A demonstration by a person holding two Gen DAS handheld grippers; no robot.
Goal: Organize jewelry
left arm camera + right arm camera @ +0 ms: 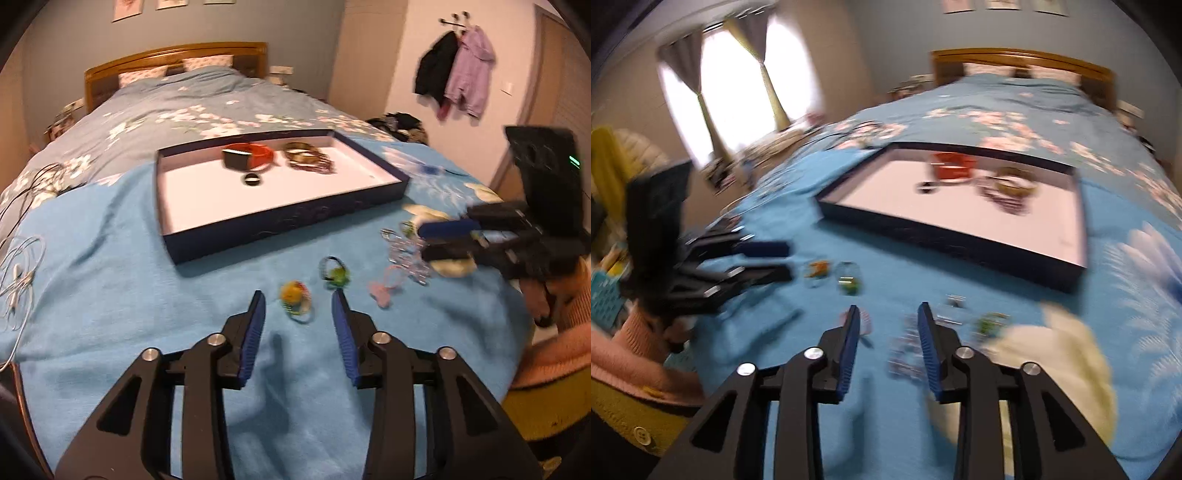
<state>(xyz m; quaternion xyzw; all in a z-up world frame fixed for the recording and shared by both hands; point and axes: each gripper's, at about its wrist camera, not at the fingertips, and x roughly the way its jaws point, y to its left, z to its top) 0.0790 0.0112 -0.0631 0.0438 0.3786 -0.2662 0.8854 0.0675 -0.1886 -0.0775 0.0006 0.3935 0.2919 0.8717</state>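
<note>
We hold the left hand-held gripper with its jaws apart and empty, just short of the yellow ring lying loose on the blue blanket. To take it cleanly, we judge we should lower until both pads straddle the bead, then close gently so it does not skid on the soft cloth. The right hand-held gripper also stands parted and empty, above the clear bead piece. The tray lies beyond, already holding an orange watch and bracelets.
</note>
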